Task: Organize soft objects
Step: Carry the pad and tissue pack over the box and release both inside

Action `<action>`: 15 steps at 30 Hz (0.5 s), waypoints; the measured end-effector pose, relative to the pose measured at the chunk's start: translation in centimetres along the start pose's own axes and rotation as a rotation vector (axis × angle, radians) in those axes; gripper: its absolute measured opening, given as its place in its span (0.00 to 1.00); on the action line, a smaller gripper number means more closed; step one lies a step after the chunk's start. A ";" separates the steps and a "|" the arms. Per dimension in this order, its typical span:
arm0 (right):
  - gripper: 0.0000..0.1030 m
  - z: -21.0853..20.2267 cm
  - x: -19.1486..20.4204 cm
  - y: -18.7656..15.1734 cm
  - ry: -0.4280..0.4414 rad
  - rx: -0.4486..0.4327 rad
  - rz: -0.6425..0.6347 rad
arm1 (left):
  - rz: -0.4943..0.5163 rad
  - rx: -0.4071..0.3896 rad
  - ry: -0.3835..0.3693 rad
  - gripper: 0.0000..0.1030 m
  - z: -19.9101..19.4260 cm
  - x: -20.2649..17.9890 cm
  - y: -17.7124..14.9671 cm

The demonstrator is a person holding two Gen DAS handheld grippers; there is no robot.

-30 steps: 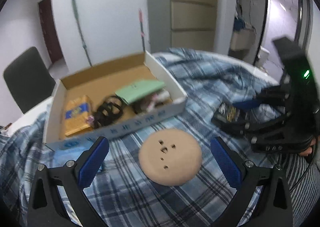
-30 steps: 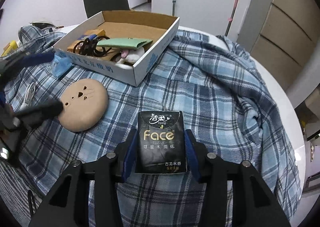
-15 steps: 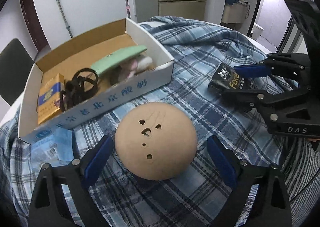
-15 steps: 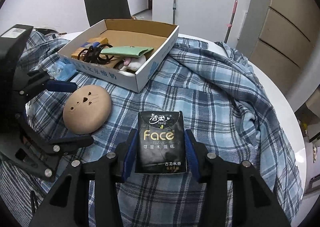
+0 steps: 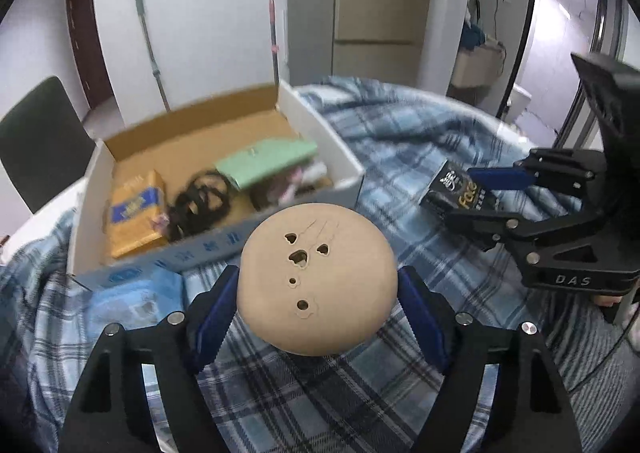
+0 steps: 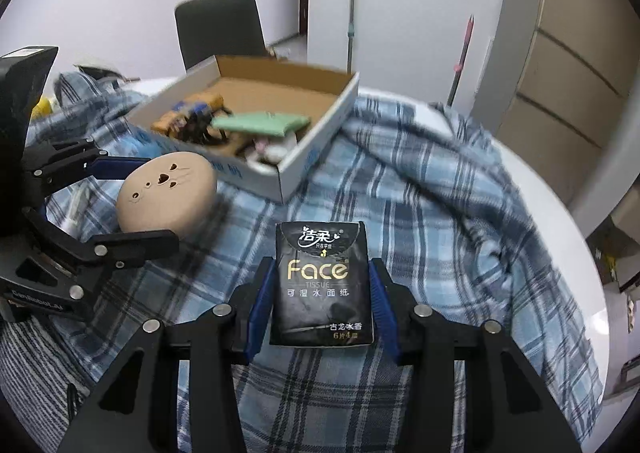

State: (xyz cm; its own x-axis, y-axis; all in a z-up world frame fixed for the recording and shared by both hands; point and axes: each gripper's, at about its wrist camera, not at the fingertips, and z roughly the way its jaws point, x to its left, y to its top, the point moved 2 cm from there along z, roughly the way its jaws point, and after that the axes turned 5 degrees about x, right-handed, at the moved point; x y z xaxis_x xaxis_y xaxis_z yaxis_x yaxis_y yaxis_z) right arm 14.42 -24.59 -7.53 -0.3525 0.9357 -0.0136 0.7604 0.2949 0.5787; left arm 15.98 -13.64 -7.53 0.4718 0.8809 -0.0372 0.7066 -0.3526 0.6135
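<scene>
Covering nearly all of the table, a blue plaid cloth (image 6: 440, 205) is hiding the tabletop, leaving only a white rim at three o'clock in my right wrist view. At eleven o'clock from my left gripper, the open cardboard box (image 5: 320, 121) is sitting on the cloth; motion blur is smearing its contents, so I am making out only a yellow packet (image 5: 134, 213), a black tangle (image 5: 200, 205) and a green pouch (image 5: 266, 161) partly covering something pink and white I cannot identify. A pale blue packet (image 5: 136, 301) is lying just beside the box's near wall, blurred too.

I am closing my left gripper (image 5: 318, 301) on the round tan cushion (image 5: 318, 277); both blue pads are touching its sides, and its underside is hidden, so I cannot tell whether it is clear of the cloth. My right gripper (image 6: 322, 293) is clamping the black tissue pack (image 6: 322, 285), its lower edge cut off behind the jaws.
</scene>
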 end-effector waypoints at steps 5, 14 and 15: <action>0.44 -2.6 1.0 1.1 -0.010 -0.101 -0.014 | -0.013 -0.137 0.052 0.78 -4.9 0.1 0.8; 0.44 -6.0 2.8 6.2 0.015 -0.185 0.011 | -0.098 -0.280 0.171 0.78 -11.1 2.5 4.5; 0.44 -6.1 3.0 7.0 0.016 -0.191 0.016 | -0.108 -0.296 0.189 0.78 -11.4 3.0 5.3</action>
State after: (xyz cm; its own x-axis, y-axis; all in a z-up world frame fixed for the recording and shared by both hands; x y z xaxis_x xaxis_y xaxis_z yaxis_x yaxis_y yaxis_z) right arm 15.35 -20.91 1.47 -0.3513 0.9362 0.0085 0.6490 0.2369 0.7230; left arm 15.12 -9.26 4.63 0.2771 0.9607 0.0155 0.5510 -0.1721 0.8165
